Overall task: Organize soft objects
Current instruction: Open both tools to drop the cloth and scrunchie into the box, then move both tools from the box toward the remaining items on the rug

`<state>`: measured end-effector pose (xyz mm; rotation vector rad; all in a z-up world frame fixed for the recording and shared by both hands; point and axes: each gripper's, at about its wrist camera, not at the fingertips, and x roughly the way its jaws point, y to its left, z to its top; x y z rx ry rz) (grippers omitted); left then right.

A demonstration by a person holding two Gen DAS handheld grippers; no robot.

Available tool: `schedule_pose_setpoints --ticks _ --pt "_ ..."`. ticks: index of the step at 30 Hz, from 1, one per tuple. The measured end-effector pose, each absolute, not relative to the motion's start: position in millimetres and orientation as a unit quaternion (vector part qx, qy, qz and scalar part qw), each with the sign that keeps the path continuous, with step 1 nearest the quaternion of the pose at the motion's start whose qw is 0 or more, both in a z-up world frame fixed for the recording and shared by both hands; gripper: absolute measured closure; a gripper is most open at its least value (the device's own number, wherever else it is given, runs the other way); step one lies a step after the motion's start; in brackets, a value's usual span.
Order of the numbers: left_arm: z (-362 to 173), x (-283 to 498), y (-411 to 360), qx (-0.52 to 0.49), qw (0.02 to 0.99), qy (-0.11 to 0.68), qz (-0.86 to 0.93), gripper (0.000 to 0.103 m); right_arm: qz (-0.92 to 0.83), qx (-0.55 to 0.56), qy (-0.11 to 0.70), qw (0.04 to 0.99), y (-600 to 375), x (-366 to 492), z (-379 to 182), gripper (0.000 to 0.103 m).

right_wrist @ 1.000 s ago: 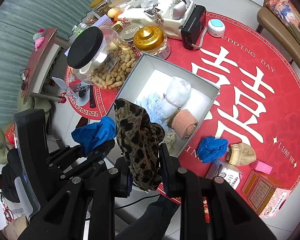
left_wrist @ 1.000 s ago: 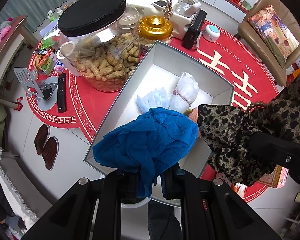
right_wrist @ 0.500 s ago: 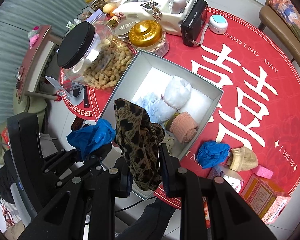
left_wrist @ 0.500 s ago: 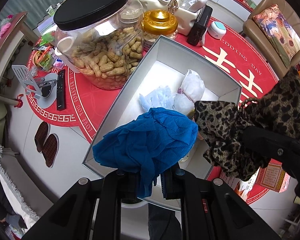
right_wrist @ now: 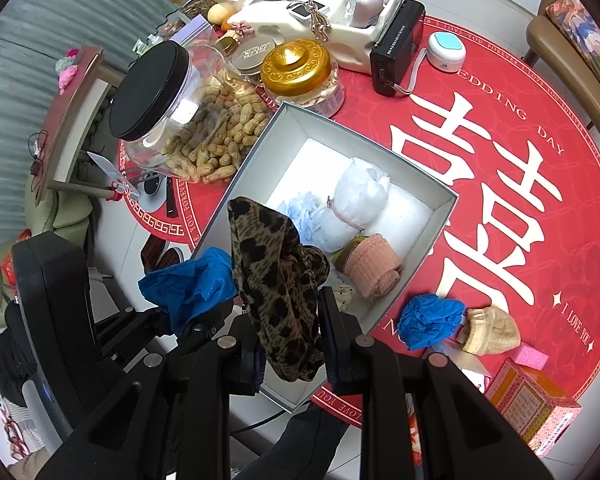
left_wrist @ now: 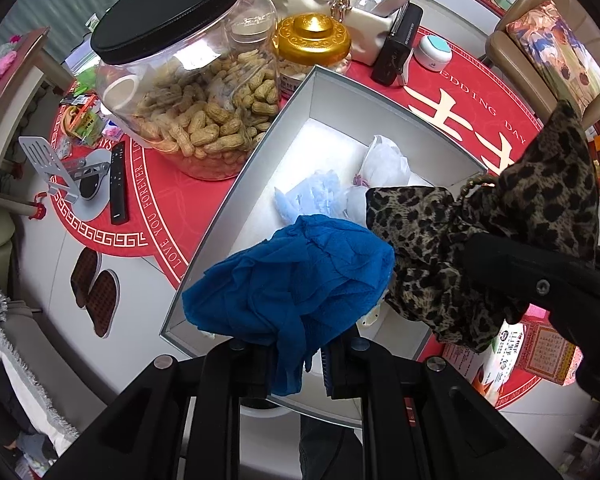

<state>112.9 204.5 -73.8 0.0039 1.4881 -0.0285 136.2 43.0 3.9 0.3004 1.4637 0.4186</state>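
My left gripper (left_wrist: 296,354) is shut on a blue cloth (left_wrist: 296,288) and holds it over the near end of the grey open box (left_wrist: 236,184). My right gripper (right_wrist: 290,334) is shut on a leopard-print cloth (right_wrist: 278,276), also above the box's (right_wrist: 440,220) near end, right beside the blue cloth (right_wrist: 192,284). In the box lie a white bundle (right_wrist: 360,196), a pale blue cloth (right_wrist: 304,216) and a pink knitted roll (right_wrist: 374,266). A second blue cloth (right_wrist: 430,320) and a beige knitted piece (right_wrist: 488,330) lie on the red mat right of the box.
A big peanut jar (left_wrist: 196,92) with a black lid and a gold-lidded jar (left_wrist: 314,46) stand against the box's far left side. A black radio (right_wrist: 396,60), a white organiser (right_wrist: 320,28), cartons (right_wrist: 532,404) and a remote (left_wrist: 117,188) surround it. A chair (left_wrist: 548,48) stands far right.
Both grippers moved forward over the box with their cloths. The leopard cloth has come closer to the blue cloth and now hangs over the box's near right part.
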Motion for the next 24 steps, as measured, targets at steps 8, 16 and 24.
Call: schedule_pose_setpoints --ticks 8,16,24 --pt "-74.8 115.7 203.3 0.000 0.733 0.680 -0.017 0.000 0.181 0.119 0.654 0.725 42.4 140.5 5.6 0.031" --pt "-60.8 111.5 206.4 -0.014 0.752 0.659 -0.001 0.000 0.148 0.153 0.651 0.729 8.8 136.9 10.4 0.000" --pt "-59.1 99.8 187.4 -0.047 0.736 0.674 -0.052 0.000 0.124 0.229 0.646 0.717 -56.2 112.5 16.1 0.000"
